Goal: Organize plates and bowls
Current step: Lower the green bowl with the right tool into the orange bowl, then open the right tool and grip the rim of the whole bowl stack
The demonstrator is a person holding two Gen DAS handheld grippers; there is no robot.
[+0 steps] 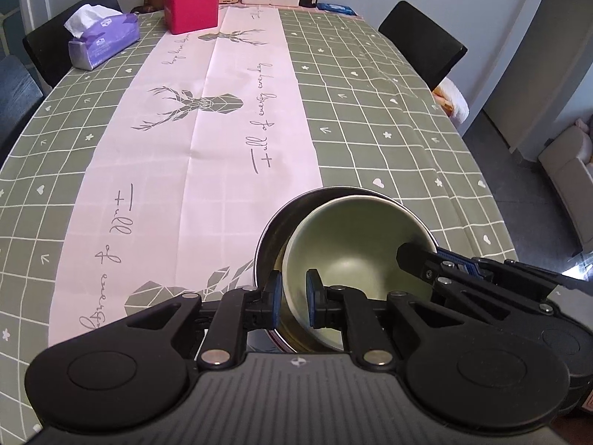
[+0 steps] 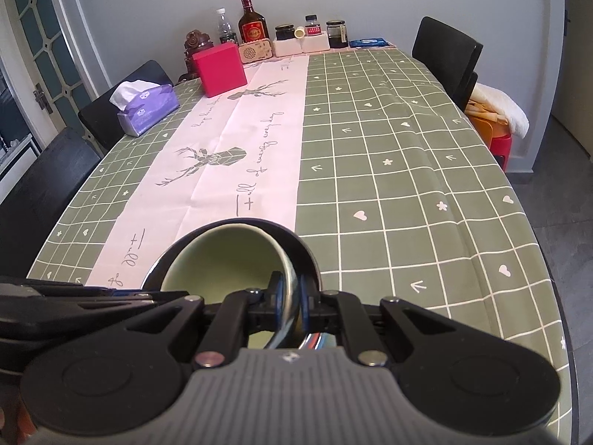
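Pinching the pale green bowl (image 1: 352,244) from both sides: left tongs (image 1: 294,296) clamp its left rim, right tongs (image 2: 289,296) its right rim. It sits tilted inside one dark bowl (image 1: 292,207) near the counter (image 1: 370,118) front edge. Uneven pulls could twist it free or drag the dark bowl along. Count: two bowls, no plates visible.

Each view looks from behind its own jaws, steeply down and forward along the table (image 1: 370,118). The left wrist view sits close above a green bowl (image 1: 355,244) just ahead of its jaws; the right wrist view sees the same bowl (image 2: 222,259) equally near. Both share the tablecloth beyond the jaws and the red box (image 1: 191,5) (image 2: 218,68) far ahead.
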